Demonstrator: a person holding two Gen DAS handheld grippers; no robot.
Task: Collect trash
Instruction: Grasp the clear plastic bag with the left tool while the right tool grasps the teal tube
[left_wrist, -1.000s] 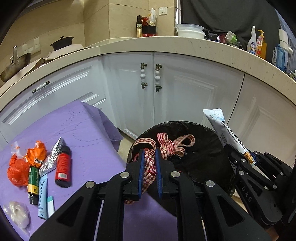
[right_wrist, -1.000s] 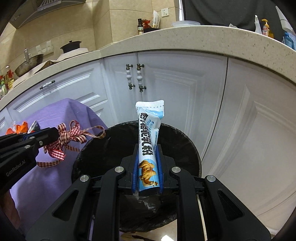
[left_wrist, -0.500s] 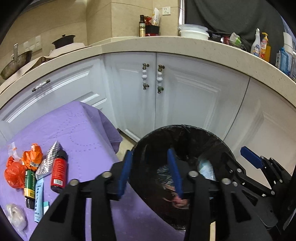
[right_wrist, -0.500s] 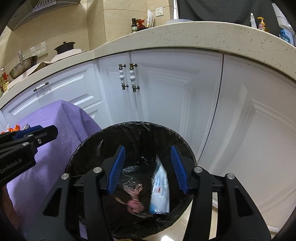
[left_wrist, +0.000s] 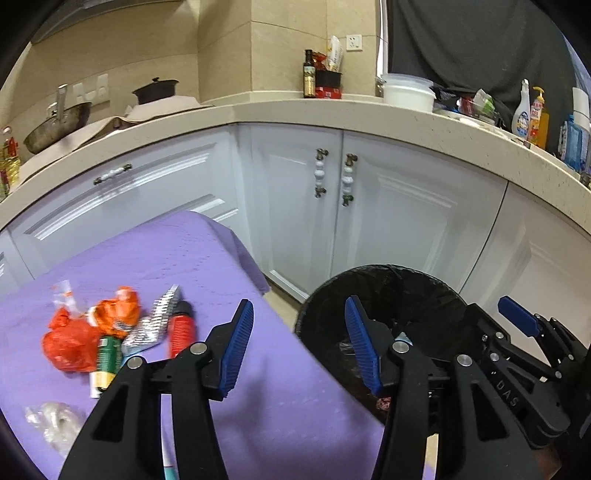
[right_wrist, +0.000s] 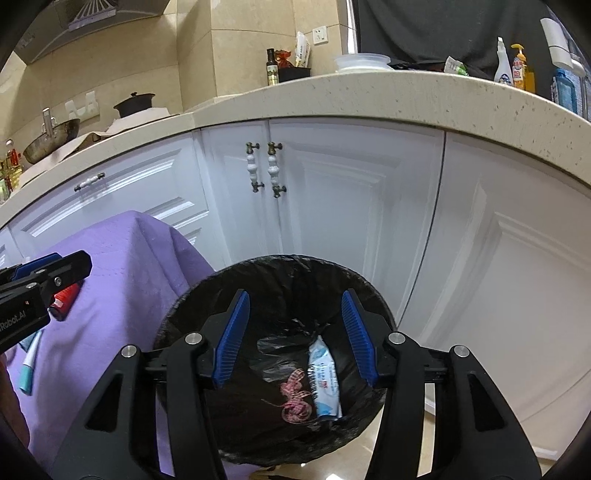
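Note:
A black bin with a black liner (right_wrist: 280, 269) stands on the floor beside the purple-covered table (left_wrist: 184, 258). Inside it lie a red checked ribbon (right_wrist: 293, 400) and a white-blue tube (right_wrist: 325, 380). My right gripper (right_wrist: 295, 336) is open and empty above the bin. My left gripper (left_wrist: 299, 343) is open and empty over the table's right edge, next to the bin (left_wrist: 406, 284). On the table lie orange wrappers (left_wrist: 92, 325), a red bottle (left_wrist: 180, 328), a foil blister pack (left_wrist: 155, 321), a green tube (left_wrist: 105, 354) and a clear plastic wad (left_wrist: 55, 421).
White cabinet doors (right_wrist: 332, 206) rise just behind the bin under a beige counter (right_wrist: 369, 96) with bottles and a bowl. The right gripper's fingers (left_wrist: 517, 325) show at the right of the left wrist view. Tiled floor (right_wrist: 443, 443) lies beside the bin.
Both grippers opened: the ribbon and the tube dropped into the bin. The left gripper has since swung left, toward the table.

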